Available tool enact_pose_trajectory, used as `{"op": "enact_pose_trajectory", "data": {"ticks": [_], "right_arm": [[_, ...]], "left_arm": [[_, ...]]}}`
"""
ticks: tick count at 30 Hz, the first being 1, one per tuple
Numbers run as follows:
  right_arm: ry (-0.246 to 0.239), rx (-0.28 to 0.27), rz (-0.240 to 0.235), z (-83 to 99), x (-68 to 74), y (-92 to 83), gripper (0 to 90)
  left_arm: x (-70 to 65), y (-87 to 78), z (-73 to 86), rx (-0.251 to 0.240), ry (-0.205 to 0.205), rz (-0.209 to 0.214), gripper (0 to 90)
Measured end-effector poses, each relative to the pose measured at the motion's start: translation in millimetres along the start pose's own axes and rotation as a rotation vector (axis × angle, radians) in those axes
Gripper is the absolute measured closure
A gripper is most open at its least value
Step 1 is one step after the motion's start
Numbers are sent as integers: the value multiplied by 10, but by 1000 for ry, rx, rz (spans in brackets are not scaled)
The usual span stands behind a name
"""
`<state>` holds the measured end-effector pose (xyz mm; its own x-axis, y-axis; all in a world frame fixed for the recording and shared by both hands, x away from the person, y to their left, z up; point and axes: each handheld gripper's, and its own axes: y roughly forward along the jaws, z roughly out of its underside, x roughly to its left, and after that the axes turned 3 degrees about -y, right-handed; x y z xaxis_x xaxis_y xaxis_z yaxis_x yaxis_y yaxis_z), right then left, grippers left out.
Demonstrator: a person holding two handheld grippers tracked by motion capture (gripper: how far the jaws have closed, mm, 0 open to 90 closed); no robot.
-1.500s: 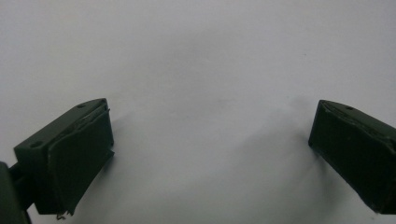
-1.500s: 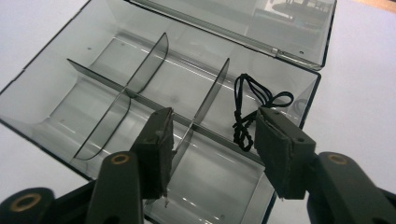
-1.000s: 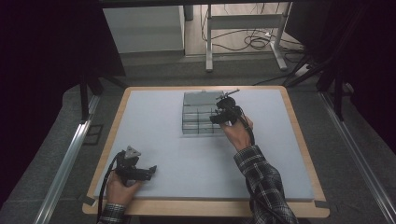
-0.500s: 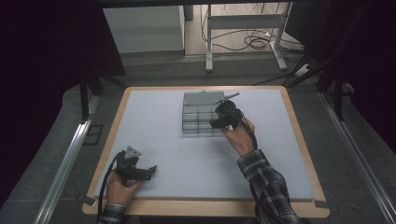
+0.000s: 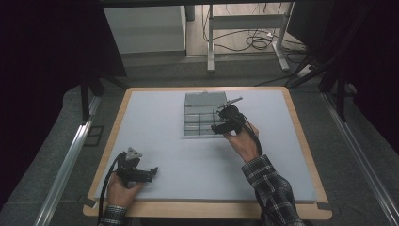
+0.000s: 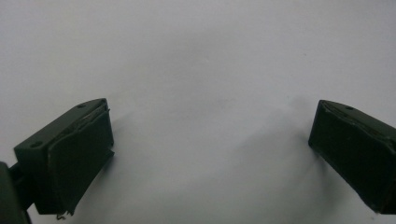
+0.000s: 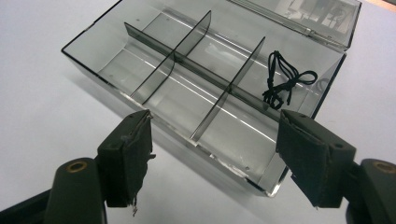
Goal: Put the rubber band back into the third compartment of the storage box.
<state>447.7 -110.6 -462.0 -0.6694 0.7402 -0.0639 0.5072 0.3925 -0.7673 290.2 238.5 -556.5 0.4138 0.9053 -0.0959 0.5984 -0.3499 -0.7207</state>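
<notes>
Pale grey matting covers the table (image 5: 155, 117), and toward its far side sits the clear divided box (image 7: 154, 60) with its lid folded back. A small black cord (image 7: 285, 79) lies coiled in one end compartment. My right gripper (image 7: 215, 154) hangs just over the near wall of the box; its jaws have just been opening and stand wide with nothing between them. My left gripper (image 6: 210, 149) rests near the table's front edge, spread apart and empty, well away from the box. As I judge it, the risk is the light box: if I lower a jaw onto its wall or a thin divider, it could skid or tip. The cord could also snag on a pad and be dragged out.
</notes>
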Motion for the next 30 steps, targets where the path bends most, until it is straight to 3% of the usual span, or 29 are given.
{"op": "enact_pose_trajectory", "data": {"ticks": [30], "right_arm": [[-4, -13, -26, 321, 50, -161, 243]], "left_arm": [[0, 0, 0, 0, 1, -1, 0]]}}
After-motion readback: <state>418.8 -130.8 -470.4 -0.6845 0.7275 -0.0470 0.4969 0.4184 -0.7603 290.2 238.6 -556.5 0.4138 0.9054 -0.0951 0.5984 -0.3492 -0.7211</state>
